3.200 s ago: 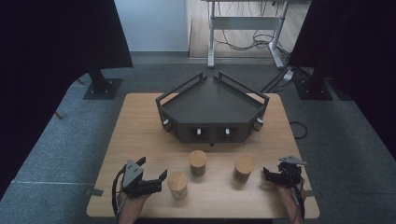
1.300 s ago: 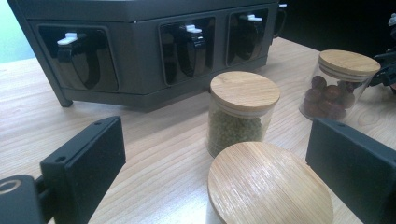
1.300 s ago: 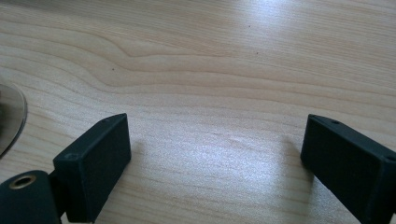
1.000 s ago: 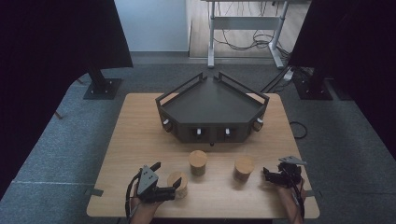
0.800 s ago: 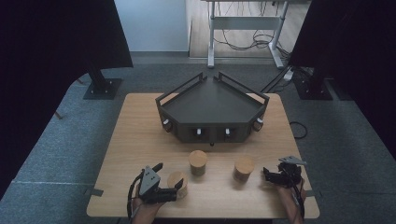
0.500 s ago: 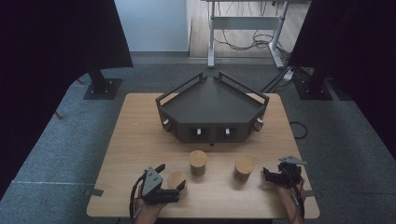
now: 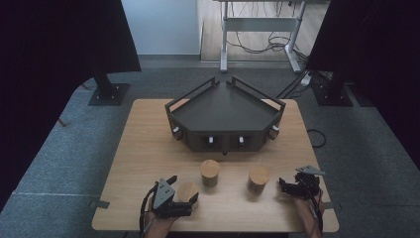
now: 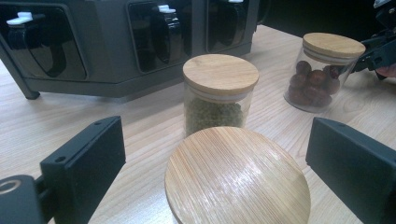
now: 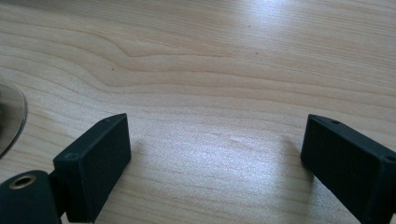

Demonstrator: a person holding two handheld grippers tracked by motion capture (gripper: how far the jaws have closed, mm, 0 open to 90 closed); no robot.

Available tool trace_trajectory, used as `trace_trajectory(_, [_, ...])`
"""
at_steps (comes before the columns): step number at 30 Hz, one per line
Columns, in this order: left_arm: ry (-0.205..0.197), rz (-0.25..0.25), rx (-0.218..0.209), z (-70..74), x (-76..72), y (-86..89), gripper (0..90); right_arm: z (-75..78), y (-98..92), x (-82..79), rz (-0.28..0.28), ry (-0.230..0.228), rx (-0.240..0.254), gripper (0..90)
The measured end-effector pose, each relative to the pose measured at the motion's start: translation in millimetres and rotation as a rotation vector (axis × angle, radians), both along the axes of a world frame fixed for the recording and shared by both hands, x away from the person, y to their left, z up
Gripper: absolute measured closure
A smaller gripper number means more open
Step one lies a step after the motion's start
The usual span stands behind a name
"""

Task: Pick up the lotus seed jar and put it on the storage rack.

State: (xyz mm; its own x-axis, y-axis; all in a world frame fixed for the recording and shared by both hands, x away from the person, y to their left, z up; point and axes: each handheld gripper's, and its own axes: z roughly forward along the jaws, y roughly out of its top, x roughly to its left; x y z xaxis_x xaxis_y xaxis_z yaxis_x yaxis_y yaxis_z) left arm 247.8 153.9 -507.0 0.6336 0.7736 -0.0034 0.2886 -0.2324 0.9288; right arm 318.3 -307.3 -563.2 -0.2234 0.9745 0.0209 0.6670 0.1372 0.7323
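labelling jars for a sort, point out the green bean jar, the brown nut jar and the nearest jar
green bean jar [image 8: 219, 74], left gripper view, wooden lid
brown nut jar [image 8: 314, 88], left gripper view, glass side
nearest jar [image 8: 237, 179], left gripper view, lid top

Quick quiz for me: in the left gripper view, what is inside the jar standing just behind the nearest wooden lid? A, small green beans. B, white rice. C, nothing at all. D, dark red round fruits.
A: the jar with the wooden lid just beyond the nearest lid holds small green grains through its glass; the dark red round pieces sit in the other jar, farther right.
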Motion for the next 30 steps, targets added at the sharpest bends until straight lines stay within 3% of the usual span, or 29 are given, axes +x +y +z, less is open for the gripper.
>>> trace_trajectory(30, [0.014, -0.012, 0.035, -10.4, -1.4, -5.8, 5.1, 0.0, 0.0, 0.0, 0.001, 0.0, 0.0, 7.8])
